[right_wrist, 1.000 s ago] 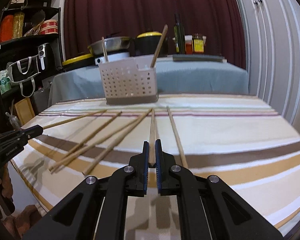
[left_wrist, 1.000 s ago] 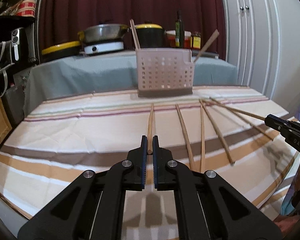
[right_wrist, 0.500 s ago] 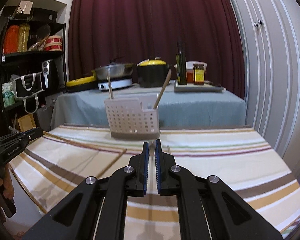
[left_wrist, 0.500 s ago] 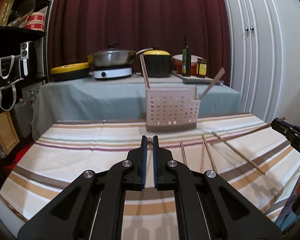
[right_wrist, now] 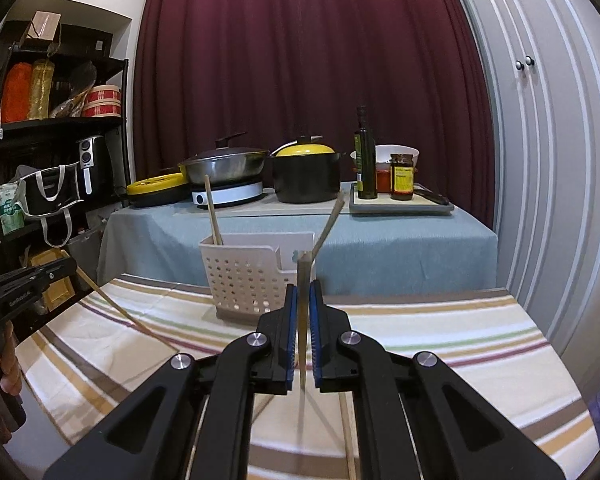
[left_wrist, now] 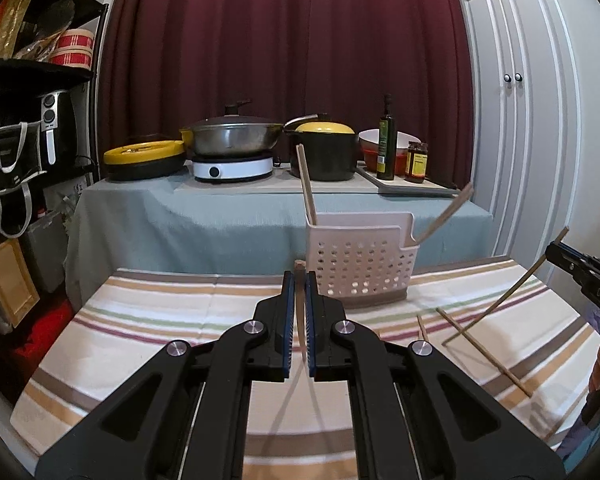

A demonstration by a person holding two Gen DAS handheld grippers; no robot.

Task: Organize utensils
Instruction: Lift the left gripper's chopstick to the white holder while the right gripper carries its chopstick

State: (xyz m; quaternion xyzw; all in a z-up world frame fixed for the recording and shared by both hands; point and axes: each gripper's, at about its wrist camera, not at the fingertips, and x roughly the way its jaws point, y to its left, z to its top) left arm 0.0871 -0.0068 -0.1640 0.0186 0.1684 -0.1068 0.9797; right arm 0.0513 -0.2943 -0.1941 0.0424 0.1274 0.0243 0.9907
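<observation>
My left gripper (left_wrist: 299, 280) is shut on a wooden chopstick (left_wrist: 299, 267) whose tip pokes out past the fingers, held above the striped tablecloth (left_wrist: 160, 340). My right gripper (right_wrist: 303, 288) is shut on another chopstick (right_wrist: 302, 266), also lifted. Each view shows the other gripper side-on: the right gripper (left_wrist: 556, 252) with its stick hanging down to the cloth, the left gripper (right_wrist: 68, 268) with its stick slanting down. The white perforated basket (left_wrist: 360, 264) stands ahead, with one chopstick (left_wrist: 306, 184) upright in it and another (left_wrist: 444, 216) leaning right. Loose chopsticks (left_wrist: 484, 350) lie on the cloth.
Behind the basket is a table with a grey cover (left_wrist: 220, 220) carrying a wok (left_wrist: 236, 140), a black pot with a yellow lid (left_wrist: 324, 152), a bottle and jars. A dark shelf with bags (left_wrist: 16, 152) stands left. White cabinet doors (left_wrist: 520, 140) are on the right.
Both grippers have risen from the cloth, each lifting the chopstick it holds. The views now look level at the basket instead of down at the row of sticks.
</observation>
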